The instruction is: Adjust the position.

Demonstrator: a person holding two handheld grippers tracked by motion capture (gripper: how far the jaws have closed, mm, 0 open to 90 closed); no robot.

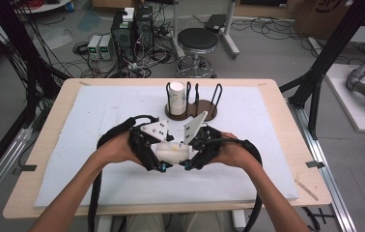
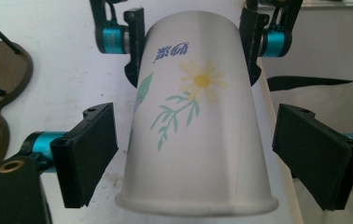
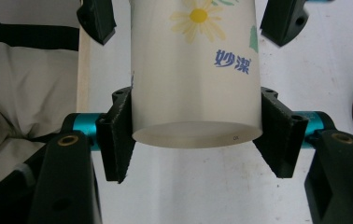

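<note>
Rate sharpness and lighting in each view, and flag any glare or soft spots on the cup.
High view: evenly lit but coarse; the white paper cup with the daisy print washes out against the white foam mat. Left gripper view: print crisp, the cup's near rim slightly soft, no harsh glare. Right gripper view: blue lettering sharp, soft shade under the cup's base.

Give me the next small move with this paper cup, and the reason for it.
Probably draw the left gripper back off the cup's rim end. Its pads stand apart from the wall, while the right gripper clamps the base, so the handover looks complete.
</note>
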